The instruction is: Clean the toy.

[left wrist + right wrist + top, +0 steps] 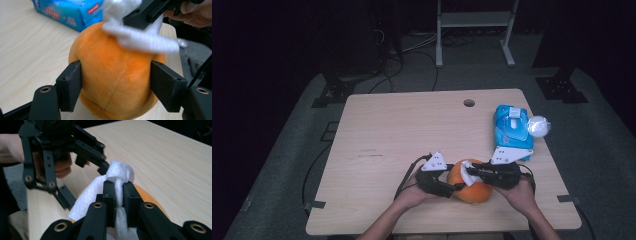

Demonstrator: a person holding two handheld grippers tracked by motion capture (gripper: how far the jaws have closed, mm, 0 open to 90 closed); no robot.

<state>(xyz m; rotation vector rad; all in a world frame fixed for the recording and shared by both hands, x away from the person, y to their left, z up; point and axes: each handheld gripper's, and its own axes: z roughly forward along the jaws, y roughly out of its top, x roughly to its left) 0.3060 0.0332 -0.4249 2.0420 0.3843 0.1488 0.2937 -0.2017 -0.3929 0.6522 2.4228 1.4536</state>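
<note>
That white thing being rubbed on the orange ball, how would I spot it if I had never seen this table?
Start at the wooden table and go to its near edge, where two hands meet over an orange plush ball. On top of the ball lies a crumpled white tissue, pinched in the right gripper. It is the loose white wad there, unlike the blue tissue pack farther back.

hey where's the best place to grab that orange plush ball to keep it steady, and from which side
Grip the orange plush ball across its widest middle, coming in level from the person's left. It is round and soft, so pads there sink in and won't slip, as the left gripper does, leaving the top free for the white cloth.
</note>
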